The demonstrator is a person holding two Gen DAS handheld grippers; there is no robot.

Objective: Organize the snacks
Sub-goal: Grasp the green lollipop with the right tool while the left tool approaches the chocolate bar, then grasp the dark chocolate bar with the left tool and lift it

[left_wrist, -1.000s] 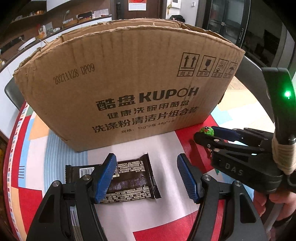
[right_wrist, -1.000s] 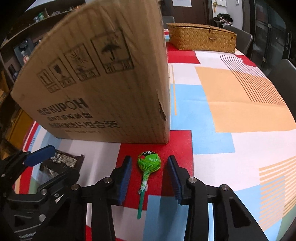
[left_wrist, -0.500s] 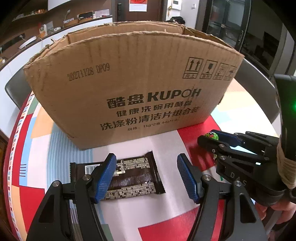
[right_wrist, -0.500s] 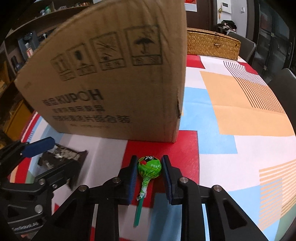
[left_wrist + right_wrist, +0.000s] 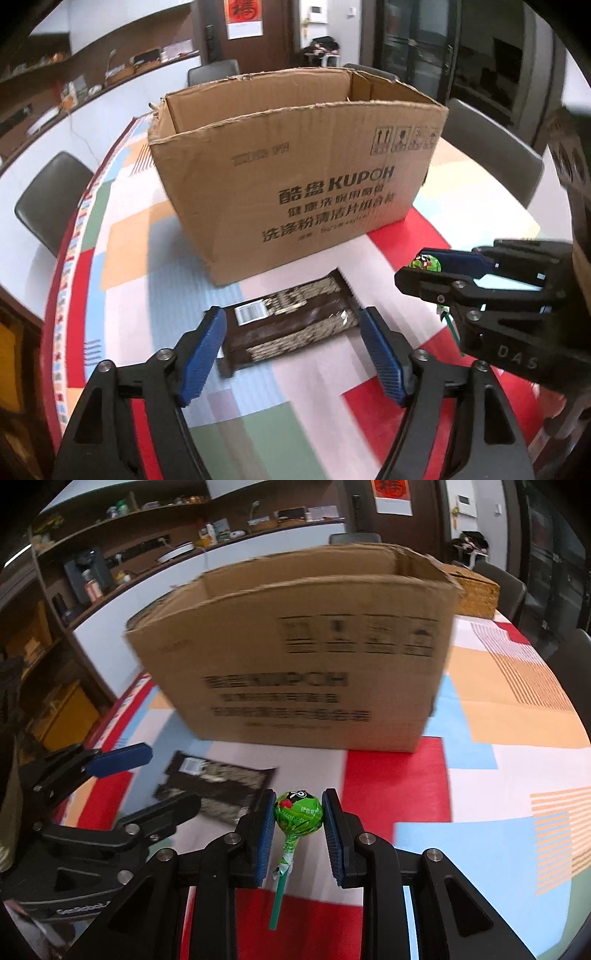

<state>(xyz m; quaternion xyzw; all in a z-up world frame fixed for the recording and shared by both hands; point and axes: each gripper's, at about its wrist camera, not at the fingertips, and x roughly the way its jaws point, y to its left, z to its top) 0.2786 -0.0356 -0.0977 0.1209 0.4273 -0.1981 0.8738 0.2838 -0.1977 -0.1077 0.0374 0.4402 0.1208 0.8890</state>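
Note:
My right gripper (image 5: 298,812) is shut on a green lollipop (image 5: 299,814) and holds it above the table, its stick hanging down. The lollipop also shows in the left wrist view (image 5: 424,263), in the right gripper (image 5: 421,267). My left gripper (image 5: 291,334) is open, its blue pads either side of a dark brown snack packet (image 5: 291,325) that lies flat on the table; the packet also shows in the right wrist view (image 5: 214,777). An open-topped cardboard box (image 5: 295,177) stands just behind, also in the right wrist view (image 5: 295,657); its floor is hidden.
The table wears a cloth of red, blue, orange and white patches (image 5: 498,738). A woven basket (image 5: 476,594) sits behind the box at right. Grey chairs (image 5: 48,199) stand round the table. My left gripper (image 5: 147,779) shows low left in the right wrist view.
My right gripper closed on the lollipop and lifted it off the table. Both grippers rose and drew back, so the box's open top now shows. The left gripper stays open over the packet.

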